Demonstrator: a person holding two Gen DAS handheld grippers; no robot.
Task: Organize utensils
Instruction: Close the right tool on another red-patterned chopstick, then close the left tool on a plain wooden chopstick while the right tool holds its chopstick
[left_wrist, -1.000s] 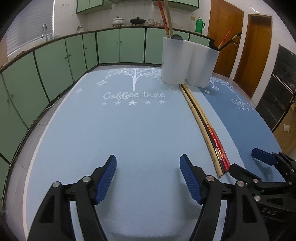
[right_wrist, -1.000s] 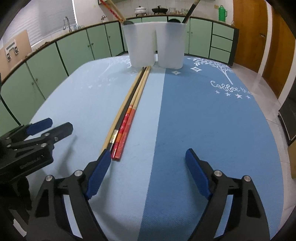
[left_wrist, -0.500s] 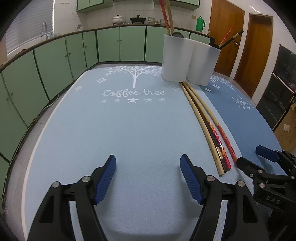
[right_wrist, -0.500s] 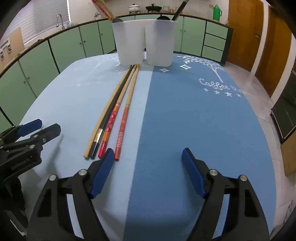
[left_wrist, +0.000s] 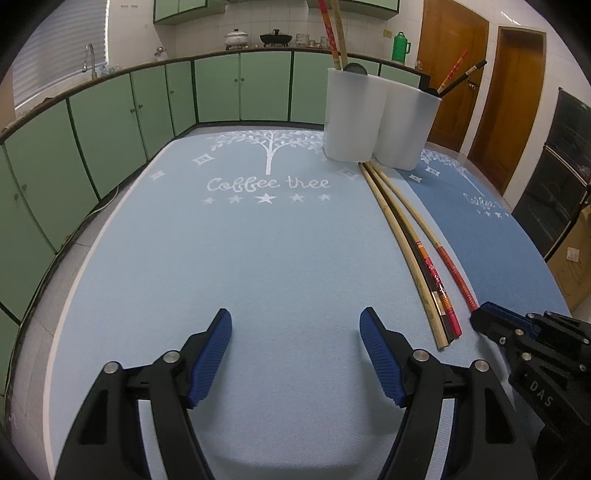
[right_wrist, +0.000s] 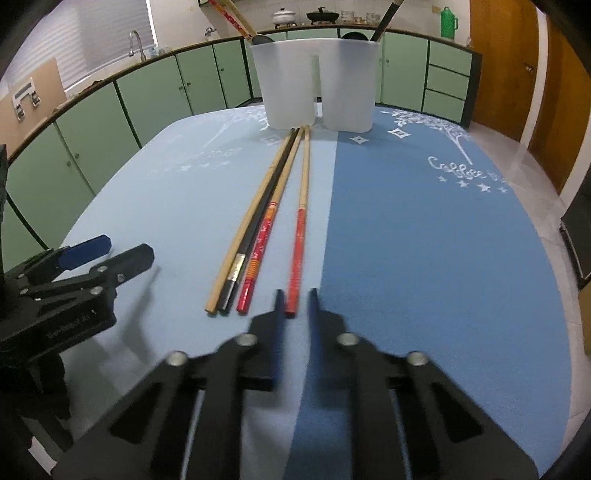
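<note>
Right gripper (right_wrist: 293, 308), level and low over the blue mat (right_wrist: 424, 240), has jaws nearly together around the red-ended wooden chopstick (right_wrist: 297, 254), contact unclear. Left gripper (left_wrist: 295, 334) hovers, jaws spread wide.

A two-tone blue table mat (left_wrist: 258, 258) printed with a white tree and "Coffee tree" covers the table. Green cabinets (left_wrist: 110, 122) line the walls. On the counter stand a white pot (left_wrist: 236, 37), a black wok (left_wrist: 275, 37) and a green thermos (left_wrist: 400, 46), beside wooden doors (left_wrist: 450, 66).
</note>
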